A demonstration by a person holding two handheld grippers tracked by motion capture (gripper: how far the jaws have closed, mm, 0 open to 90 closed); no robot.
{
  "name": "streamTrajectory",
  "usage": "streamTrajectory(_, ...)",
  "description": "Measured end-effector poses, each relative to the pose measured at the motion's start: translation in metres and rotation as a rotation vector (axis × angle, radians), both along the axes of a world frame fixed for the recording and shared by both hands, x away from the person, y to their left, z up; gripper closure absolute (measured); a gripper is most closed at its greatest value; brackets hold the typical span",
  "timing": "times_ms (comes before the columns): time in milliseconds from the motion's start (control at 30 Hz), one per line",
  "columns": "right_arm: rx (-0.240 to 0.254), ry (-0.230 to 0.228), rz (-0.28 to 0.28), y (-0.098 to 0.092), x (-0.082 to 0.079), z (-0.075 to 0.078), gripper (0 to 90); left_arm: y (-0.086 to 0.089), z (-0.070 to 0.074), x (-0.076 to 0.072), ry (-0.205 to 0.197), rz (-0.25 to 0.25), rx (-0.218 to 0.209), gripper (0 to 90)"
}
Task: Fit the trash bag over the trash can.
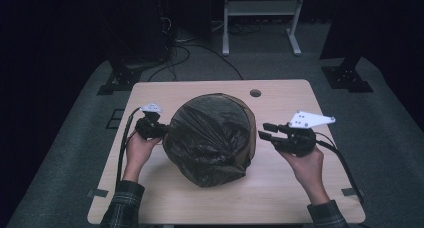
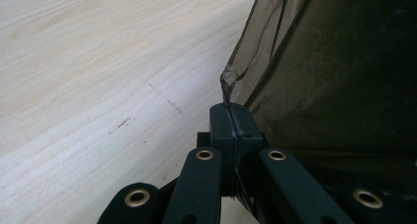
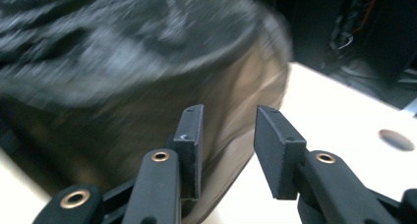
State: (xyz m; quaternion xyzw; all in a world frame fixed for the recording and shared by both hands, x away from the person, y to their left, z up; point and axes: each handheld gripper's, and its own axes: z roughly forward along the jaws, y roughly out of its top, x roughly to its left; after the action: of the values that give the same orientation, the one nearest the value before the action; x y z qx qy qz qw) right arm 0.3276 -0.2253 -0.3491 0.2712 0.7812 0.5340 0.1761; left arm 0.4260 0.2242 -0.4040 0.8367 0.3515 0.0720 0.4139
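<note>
L fingers pinch bag, R fingers clear

thing: a dark, see-through brownish-black plastic bag stretched over a round bin

look: glossy and wrinkly all over the top, with creases running across the dome; smoother and tighter down the side

state: puffed up into a rounded mound, with loose film bunched at the near bottom edge

pose: sitting upright, widest around the middle

where: roughly the centre of the light wooden table, a bit left of middle

left edge: a thin fold of the film is pulled out to a little peak, pinched between closed jaws

right side: blurry in the right gripper view, nothing pinching the film there
</note>
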Motion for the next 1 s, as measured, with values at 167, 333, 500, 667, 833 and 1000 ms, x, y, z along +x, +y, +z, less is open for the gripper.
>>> streamTrajectory(167,0.007,0.001,-0.027,0.004,0.032,0.013,58.2,-0.004,0.002,0.001,-0.011,-0.01,0.002,89.9)
streamTrajectory(333,0.019,0.021,-0.032,0.014,0.062,0.016,56.1,-0.004,0.004,0.002,-0.013,-0.011,0.004,89.9)
streamTrajectory(500,0.014,0.079,-0.019,0.027,0.085,0.008,61.8,-0.003,0.004,0.002,-0.015,-0.009,0.001,89.9)
streamTrajectory(667,-0.052,0.108,-0.009,0.035,0.091,-0.007,89.9,-0.001,0.003,0.003,-0.021,0.0,0.009,89.9)
streamTrajectory(833,-0.09,0.155,-0.047,0.03,0.095,-0.028,90.0,0.001,-0.001,0.004,-0.017,0.011,0.016,90.0)
streamTrajectory(1000,-0.128,0.196,-0.101,0.021,0.1,-0.051,90.0,-0.001,-0.009,0.007,-0.004,0.019,0.052,89.9)
